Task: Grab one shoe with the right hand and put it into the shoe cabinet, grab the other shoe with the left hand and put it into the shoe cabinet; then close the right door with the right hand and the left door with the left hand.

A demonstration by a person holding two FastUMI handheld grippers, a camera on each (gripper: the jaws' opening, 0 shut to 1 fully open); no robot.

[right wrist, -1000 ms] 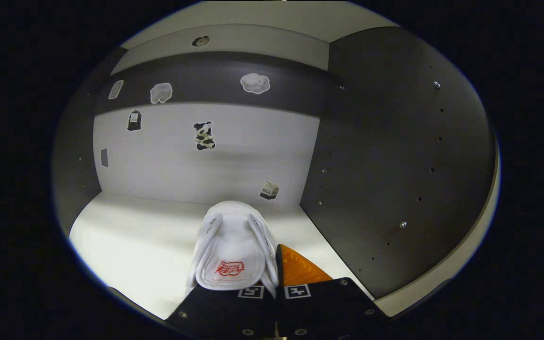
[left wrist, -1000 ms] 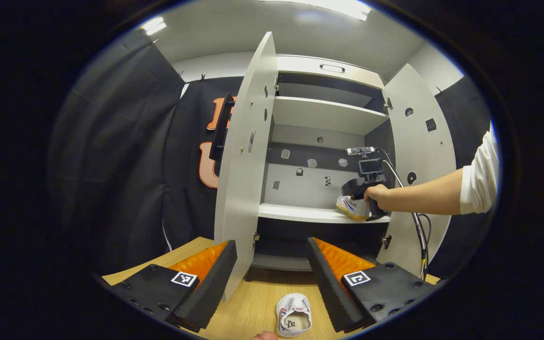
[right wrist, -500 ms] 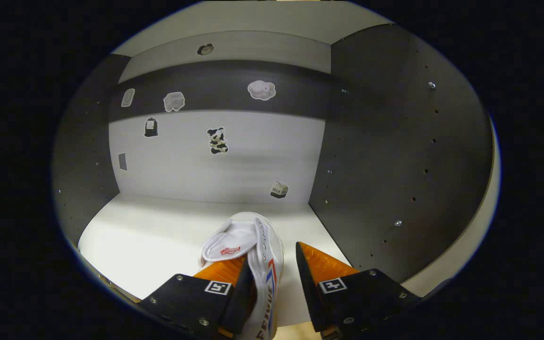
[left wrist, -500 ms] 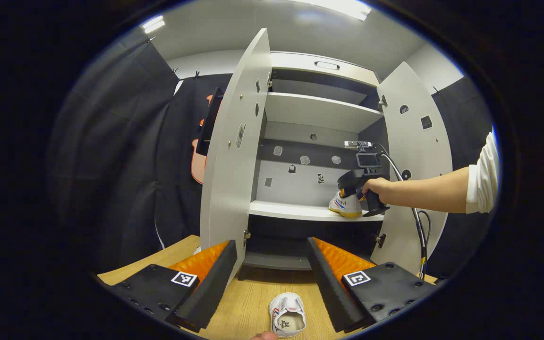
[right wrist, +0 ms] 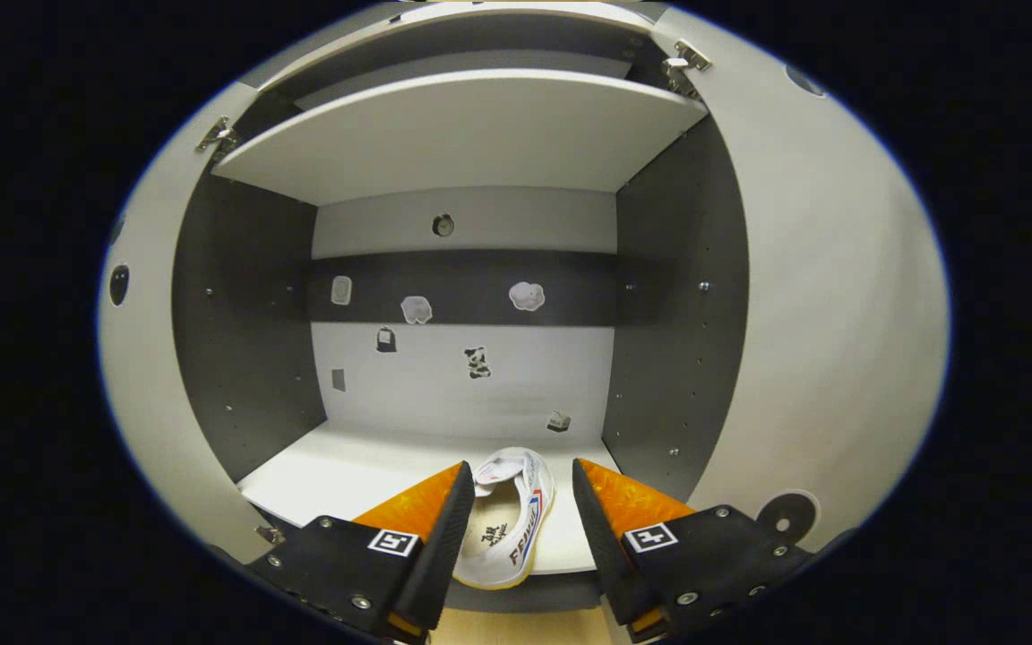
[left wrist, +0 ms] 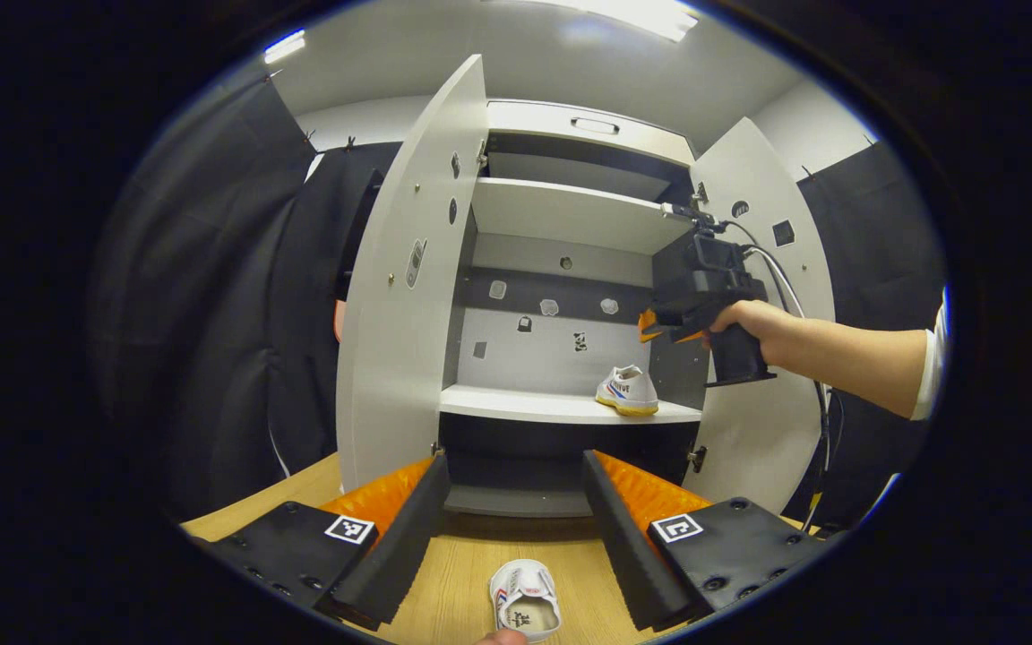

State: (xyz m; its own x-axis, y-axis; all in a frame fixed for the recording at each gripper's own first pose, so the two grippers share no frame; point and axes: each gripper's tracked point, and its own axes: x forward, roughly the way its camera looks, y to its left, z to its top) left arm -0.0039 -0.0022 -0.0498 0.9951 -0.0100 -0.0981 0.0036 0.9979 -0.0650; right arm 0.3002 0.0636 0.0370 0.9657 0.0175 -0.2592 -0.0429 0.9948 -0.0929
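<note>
While one shoe sits on the right of the cabinet shelf, the right gripper, held by a hand on an outstretched arm, hovers above it, fingers apart. The left gripper, also spread, hangs over the other shoe on the near table.

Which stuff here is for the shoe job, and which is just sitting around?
For the job:
shoe on the shelf
shoe on the table
shoe cabinet
left door
right door

Just around:
stickers
cable
</note>
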